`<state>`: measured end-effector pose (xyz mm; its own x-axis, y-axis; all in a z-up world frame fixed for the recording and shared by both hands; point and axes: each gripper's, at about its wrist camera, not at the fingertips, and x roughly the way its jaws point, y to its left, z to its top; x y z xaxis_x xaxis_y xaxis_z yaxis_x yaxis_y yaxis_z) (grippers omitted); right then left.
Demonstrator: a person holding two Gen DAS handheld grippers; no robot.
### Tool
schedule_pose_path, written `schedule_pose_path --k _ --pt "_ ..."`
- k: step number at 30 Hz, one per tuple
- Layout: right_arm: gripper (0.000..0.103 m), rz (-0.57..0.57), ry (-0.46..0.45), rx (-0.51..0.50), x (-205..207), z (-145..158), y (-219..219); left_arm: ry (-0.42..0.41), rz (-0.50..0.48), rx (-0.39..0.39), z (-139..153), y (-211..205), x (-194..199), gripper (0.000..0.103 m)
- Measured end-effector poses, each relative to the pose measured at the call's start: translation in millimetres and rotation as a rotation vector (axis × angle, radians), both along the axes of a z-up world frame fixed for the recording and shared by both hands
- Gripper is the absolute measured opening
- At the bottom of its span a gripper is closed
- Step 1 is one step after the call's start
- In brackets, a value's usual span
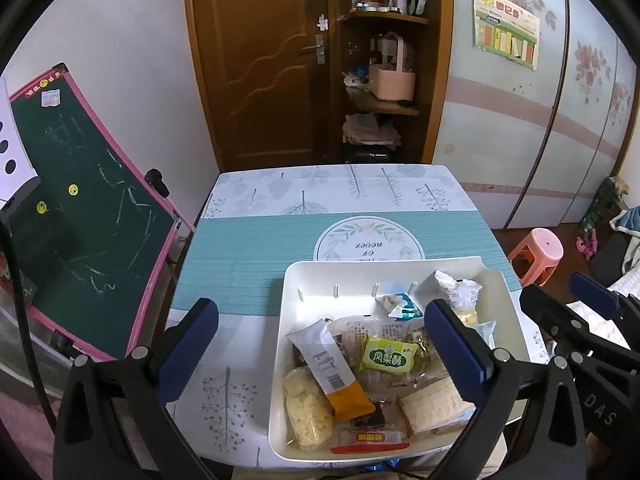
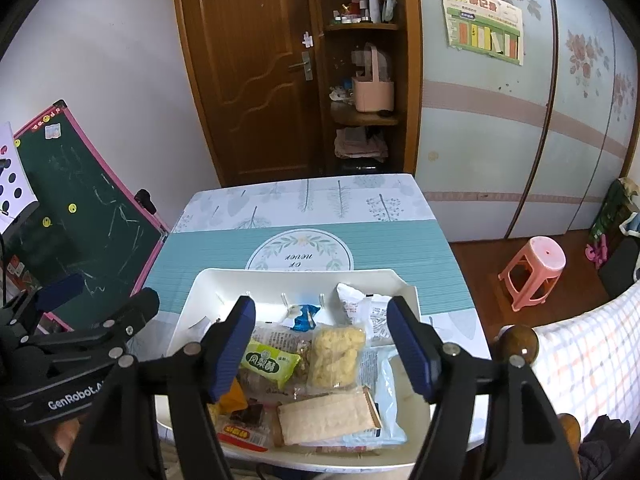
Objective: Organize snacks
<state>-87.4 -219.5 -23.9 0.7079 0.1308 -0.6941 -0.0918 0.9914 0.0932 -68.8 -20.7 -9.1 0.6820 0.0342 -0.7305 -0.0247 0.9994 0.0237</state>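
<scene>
A white tray (image 1: 280,344) full of wrapped snacks sits at the near edge of the table; it also shows in the right wrist view (image 2: 188,300). Inside lie a green pineapple-cake packet (image 1: 388,354), a white-and-orange bar (image 1: 332,368), a yellow puffed snack (image 1: 306,408) and a beige wafer pack (image 2: 328,416). My left gripper (image 1: 324,344) is open above the tray's left part, holding nothing. My right gripper (image 2: 322,350) is open above the tray's middle, holding nothing. The green packet (image 2: 270,364) lies between its fingers.
The table (image 1: 248,248) has a teal and white cloth. A green chalkboard (image 1: 80,216) stands left of it. A pink stool (image 2: 534,272) stands to the right. A wooden door (image 1: 260,60) and corner shelves (image 1: 384,108) are behind.
</scene>
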Motion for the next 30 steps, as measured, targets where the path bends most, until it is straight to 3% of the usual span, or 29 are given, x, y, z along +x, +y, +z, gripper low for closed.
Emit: schedule_pose_path --k 30 --pt "0.069 0.005 0.016 0.006 -2.0 -6.2 3.2 0.026 0.017 0.01 -4.9 5.0 -2.0 0.102"
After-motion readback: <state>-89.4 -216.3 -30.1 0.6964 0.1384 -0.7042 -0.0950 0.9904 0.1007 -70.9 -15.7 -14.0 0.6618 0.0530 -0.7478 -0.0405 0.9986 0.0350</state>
